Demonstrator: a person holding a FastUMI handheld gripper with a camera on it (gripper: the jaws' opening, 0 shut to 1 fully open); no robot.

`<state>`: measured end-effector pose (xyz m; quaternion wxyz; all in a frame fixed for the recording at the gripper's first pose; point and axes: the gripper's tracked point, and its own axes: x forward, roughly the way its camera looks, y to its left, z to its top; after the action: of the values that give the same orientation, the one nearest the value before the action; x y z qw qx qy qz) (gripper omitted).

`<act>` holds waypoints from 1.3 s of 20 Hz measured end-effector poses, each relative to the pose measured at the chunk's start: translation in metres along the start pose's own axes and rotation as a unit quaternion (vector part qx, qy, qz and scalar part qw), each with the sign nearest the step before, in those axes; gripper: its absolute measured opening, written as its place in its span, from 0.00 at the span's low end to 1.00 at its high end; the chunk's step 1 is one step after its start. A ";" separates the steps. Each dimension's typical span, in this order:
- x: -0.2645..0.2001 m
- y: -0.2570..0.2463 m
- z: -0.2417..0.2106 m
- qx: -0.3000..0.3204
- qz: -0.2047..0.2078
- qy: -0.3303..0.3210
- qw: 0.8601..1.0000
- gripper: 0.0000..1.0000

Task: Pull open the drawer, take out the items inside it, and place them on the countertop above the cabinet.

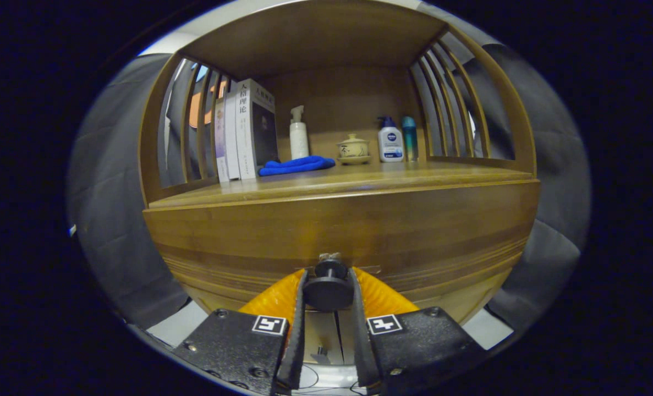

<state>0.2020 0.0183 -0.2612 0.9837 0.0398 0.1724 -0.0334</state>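
A wooden cabinet fills the view, its drawer front [343, 231] a broad wooden panel right ahead of the fingers. A round dark knob [328, 289] sticks out from the lower middle of that panel. My gripper [328, 283] is shut on the knob, one finger pressed against each side of it. The drawer front stands flush with the cabinet, so its inside is hidden. Above the panel runs the wooden countertop [392, 175], a shelf under a wooden roof.
On the countertop stand upright books [246, 129] at the left, a folded blue cloth [297, 164], a white spray bottle [298, 135], a lidded ceramic cup [353, 149], a pump bottle [390, 140] and a slim blue bottle [409, 137]. Wooden slats [194, 126] fence both sides.
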 end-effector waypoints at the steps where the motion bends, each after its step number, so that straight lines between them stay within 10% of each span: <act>1: -0.002 -0.001 0.000 0.002 0.000 0.001 1.000 0.39; 26: -0.020 -0.004 -0.006 -0.009 0.019 0.010 1.000 0.37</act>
<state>0.1807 0.0164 -0.2604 0.9826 0.0348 0.1822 -0.0123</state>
